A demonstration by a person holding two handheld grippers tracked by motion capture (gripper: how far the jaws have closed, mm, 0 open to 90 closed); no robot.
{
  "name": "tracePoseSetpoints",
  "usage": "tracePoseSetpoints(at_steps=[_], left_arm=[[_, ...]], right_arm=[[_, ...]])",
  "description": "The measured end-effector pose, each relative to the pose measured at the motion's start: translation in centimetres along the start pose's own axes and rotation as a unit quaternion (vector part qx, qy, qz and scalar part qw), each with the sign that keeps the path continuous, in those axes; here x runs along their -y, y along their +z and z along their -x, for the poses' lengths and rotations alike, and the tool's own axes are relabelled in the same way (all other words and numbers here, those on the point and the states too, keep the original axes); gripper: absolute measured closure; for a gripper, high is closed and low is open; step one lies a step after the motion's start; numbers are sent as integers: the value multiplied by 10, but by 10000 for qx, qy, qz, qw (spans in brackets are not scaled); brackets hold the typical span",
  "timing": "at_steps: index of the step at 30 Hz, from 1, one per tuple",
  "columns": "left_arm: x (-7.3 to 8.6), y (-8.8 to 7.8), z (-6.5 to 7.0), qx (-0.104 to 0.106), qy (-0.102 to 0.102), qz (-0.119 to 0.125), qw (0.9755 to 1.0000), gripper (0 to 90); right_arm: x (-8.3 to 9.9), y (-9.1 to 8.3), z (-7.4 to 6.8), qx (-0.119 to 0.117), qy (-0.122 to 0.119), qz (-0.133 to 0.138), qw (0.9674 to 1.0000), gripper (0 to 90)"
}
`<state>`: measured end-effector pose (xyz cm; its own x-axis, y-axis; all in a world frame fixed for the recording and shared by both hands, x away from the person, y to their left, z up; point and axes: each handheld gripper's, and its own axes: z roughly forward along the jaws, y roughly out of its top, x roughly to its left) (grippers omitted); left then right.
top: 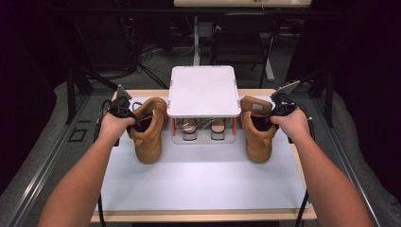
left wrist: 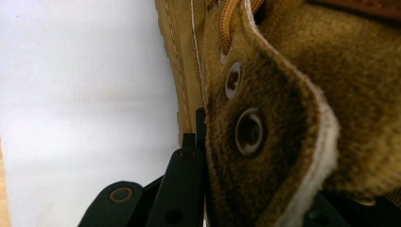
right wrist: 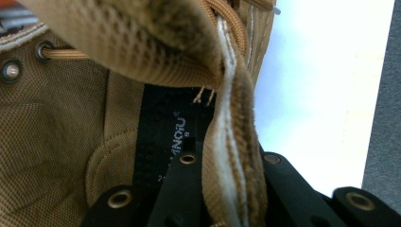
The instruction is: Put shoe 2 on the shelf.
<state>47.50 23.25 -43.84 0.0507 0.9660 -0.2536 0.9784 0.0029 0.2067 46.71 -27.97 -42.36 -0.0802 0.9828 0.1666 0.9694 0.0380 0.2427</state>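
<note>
- The left boot (top: 148,134) stands on the worktop (top: 203,179) left of the small shoe rack (top: 203,92); the right boot (top: 257,132) stands to its right.
- Our left tool (top: 128,119) is clenched on the left boot's collar (left wrist: 265,142); our right tool (top: 275,118) is clenched on the right boot's collar (right wrist: 231,142).
- We judge both boots are being carried as a pair; next we must keep both grips firm and place them level.

left claw (top: 134,124): clamped, forearm reaching forward | right claw (top: 268,122): clamped, forearm reaching forward
</note>
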Motion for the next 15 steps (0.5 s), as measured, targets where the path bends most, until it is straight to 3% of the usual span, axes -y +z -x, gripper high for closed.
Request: tracePoseSetpoints(at_steps=[15], left_arm=[[-20, -1, 1, -36, -81, 35, 10000, 862]], right_arm=[[-31, 1, 1, 37, 90, 48, 9999, 860]])
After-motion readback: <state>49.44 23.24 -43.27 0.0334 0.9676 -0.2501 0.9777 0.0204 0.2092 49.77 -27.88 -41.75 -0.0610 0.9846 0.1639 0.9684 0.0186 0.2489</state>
